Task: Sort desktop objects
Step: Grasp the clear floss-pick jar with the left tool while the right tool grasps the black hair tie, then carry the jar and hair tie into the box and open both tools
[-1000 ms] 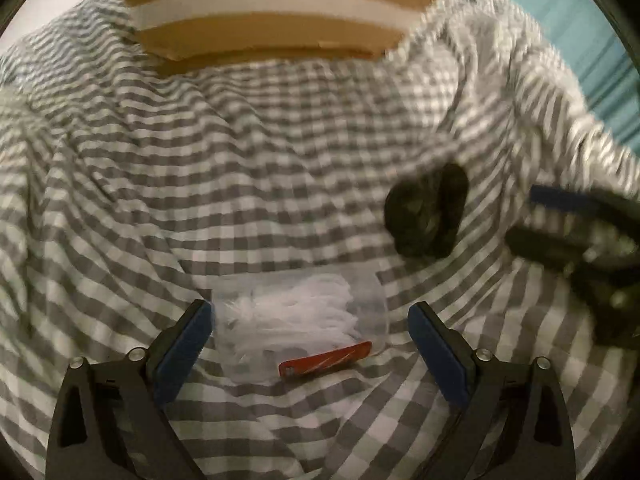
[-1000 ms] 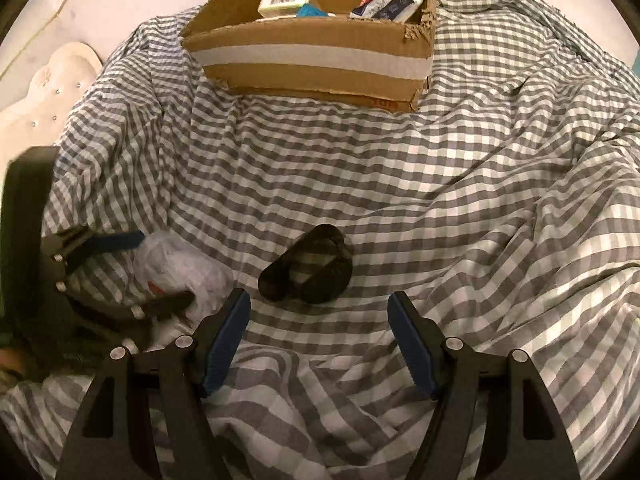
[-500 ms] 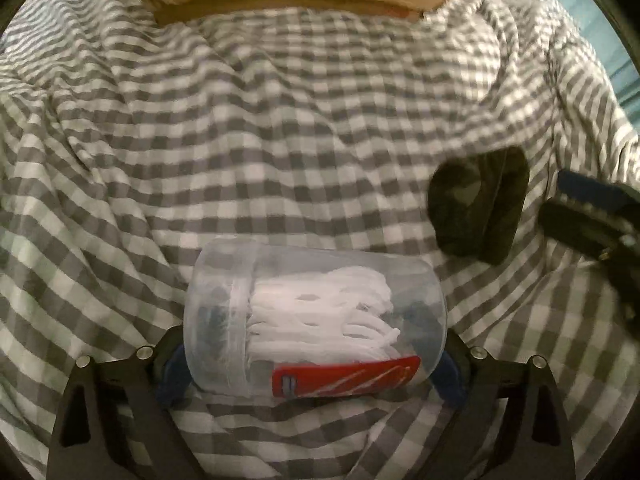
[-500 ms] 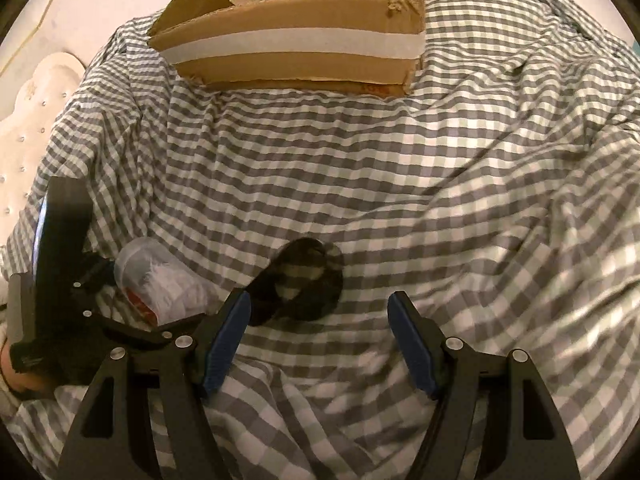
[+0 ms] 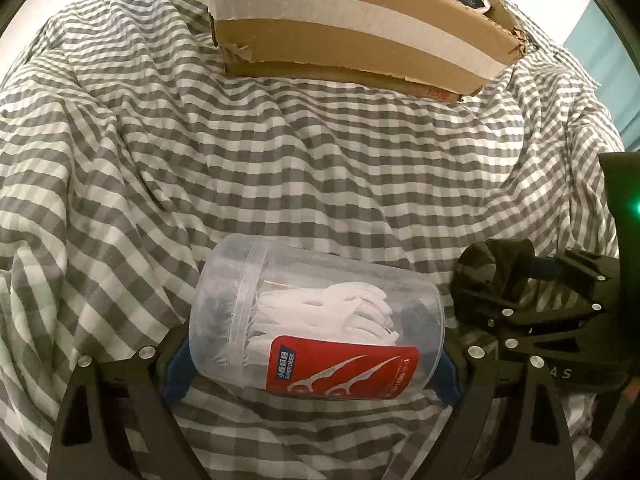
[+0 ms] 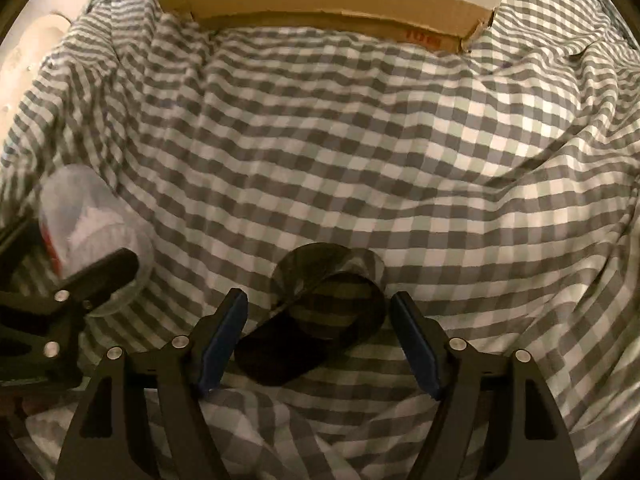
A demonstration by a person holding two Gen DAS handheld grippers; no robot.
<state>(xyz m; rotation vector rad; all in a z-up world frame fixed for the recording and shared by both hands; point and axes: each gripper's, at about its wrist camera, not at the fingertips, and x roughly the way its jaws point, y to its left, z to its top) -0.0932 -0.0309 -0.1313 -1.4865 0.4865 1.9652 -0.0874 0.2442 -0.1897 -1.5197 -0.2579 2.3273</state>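
The left gripper (image 5: 316,364) now grasps one clear plastic jar of floss picks (image 5: 320,320), lying on its side between the blue pads, lid end to the left and red label facing the camera. A second ago the jar lay flat on the checked cloth (image 5: 280,168) with the pads standing clear at either side; the jaws have just been closing onto it, and it now looks lifted slightly off the cloth, though its underside is hidden. In my judgement the pick-up of this item is done and what remains is the carry to the cardboard box (image 5: 352,36) at the far edge, well apart from the jar. The right gripper (image 6: 320,340) has come down over the dark sunglasses (image 6: 320,316), which a second ago lay further ahead of it; they now sit between its pads, which stand apart from them on both sides, so the gripper is released and holds nothing. That second item is not yet taken. Count: one jar, one pair of sunglasses, one box, two grippers. The box already holds several small packets, seen over its rim in the left view; their number cannot be told. No other loose item shows on the cloth.
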